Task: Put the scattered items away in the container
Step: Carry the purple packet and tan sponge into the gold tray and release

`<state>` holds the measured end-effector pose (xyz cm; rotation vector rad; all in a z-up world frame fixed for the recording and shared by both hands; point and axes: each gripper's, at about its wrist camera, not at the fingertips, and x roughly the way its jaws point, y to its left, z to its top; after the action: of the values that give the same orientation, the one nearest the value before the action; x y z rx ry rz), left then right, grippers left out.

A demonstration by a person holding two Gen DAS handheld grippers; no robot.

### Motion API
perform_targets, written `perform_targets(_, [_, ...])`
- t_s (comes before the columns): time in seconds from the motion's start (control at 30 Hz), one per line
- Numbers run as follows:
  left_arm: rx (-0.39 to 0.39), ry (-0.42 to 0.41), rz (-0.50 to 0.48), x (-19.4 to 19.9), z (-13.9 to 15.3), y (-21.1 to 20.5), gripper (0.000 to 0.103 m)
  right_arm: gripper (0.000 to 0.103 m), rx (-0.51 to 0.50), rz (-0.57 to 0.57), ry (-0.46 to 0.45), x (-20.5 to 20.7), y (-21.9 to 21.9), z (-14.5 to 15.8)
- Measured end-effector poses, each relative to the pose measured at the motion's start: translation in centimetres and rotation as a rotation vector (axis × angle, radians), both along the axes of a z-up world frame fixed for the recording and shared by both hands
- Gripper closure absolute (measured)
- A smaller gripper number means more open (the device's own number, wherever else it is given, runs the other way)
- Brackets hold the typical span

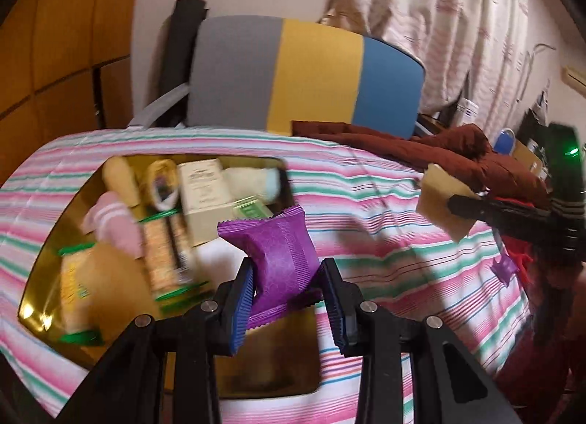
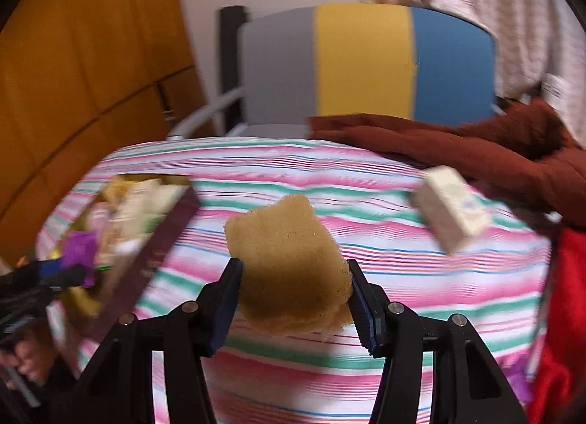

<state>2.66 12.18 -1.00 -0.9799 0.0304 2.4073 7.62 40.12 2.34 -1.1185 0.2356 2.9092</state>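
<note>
My left gripper (image 1: 289,299) is shut on a purple snack packet (image 1: 278,255) and holds it over the near right end of the golden tray (image 1: 33,299). The tray holds a pink sock (image 1: 117,226), a cream box (image 1: 205,196), a tape roll (image 1: 163,182) and green-edged packets (image 1: 164,255). My right gripper (image 2: 293,299) is shut on a yellow sponge (image 2: 289,266) above the striped cloth, to the right of the tray (image 2: 164,233). A white box (image 2: 450,211) lies on the cloth at the far right. The left wrist view shows the right gripper (image 1: 461,204) with the sponge (image 1: 436,196).
A striped cloth (image 1: 366,204) covers the table. A chair (image 1: 311,72) with a grey, yellow and blue back stands behind it. A rust-brown garment (image 2: 476,145) lies across the far right edge, red fabric (image 2: 567,277) beside it. A small purple packet (image 1: 505,266) lies at the right.
</note>
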Motion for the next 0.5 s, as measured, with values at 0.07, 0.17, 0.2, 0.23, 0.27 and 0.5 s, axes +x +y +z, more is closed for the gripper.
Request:
perform_targets(0.07, [-0.002, -0.009, 0.019, -0.3, -0.4, -1.2, 0.067, 0.047, -0.02, 0.049, 0.007, -0.5, -2.7, 0.4])
perform_targets(0.17, [-0.005, -0.033, 0.04, -0.9, -1.3, -2.9, 0.067, 0.047, -0.051, 0.112, 0.0, -1.3, -6.6, 0.4])
perform_targets(0.2, [-0.006, -0.039, 0.042, -1.1, -1.5, -3.3, 0.067, 0.047, -0.06, 0.134, -0.001, -1.5, -7.7, 0.2])
perform_targets(0.23, [-0.007, -0.045, 0.042, -1.2, -1.7, -3.7, 0.067, 0.047, -0.065, 0.149, -0.006, -1.7, -8.7, 0.1])
perform_targets(0.27, [-0.007, -0.05, 0.043, -1.3, -1.9, -4.1, 0.067, 0.047, -0.072, 0.164, -0.013, -2.0, -9.9, -0.1])
perform_targets(0.5, [-0.043, -0.063, 0.04, -1.5, -3.3, -5.8, 0.067, 0.047, -0.142, 0.207, -0.079, -3.5, -14.9, -1.8])
